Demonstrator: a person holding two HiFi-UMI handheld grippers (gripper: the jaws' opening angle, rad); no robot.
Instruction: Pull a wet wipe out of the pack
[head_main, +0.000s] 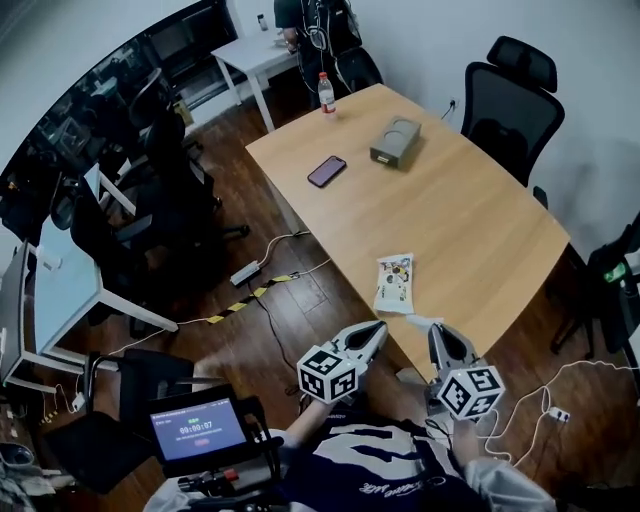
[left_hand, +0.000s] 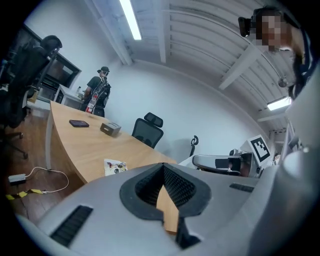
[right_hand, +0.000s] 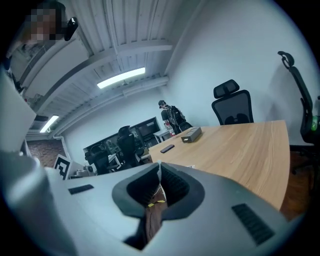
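Observation:
The wet wipe pack (head_main: 395, 283), a flat printed pouch, lies near the front edge of the wooden table (head_main: 470, 220). In the left gripper view the pack (left_hand: 115, 166) lies ahead and to the left. My left gripper (head_main: 378, 327) hangs just off the table's edge, a little short of the pack, and its jaws (left_hand: 162, 165) meet at the tips with nothing between them. My right gripper (head_main: 437, 330) is beside it to the right, also shut (right_hand: 159, 164) and empty. A small white strip (head_main: 420, 319) lies at the table edge between the two tips; I cannot tell what it is.
A dark phone (head_main: 327, 170), a grey box (head_main: 396, 141) and a bottle (head_main: 326, 92) sit at the table's far end. Black office chairs (head_main: 512, 100) ring the table. A person (head_main: 315, 25) stands at the back. Cables and a power strip (head_main: 245, 272) lie on the floor.

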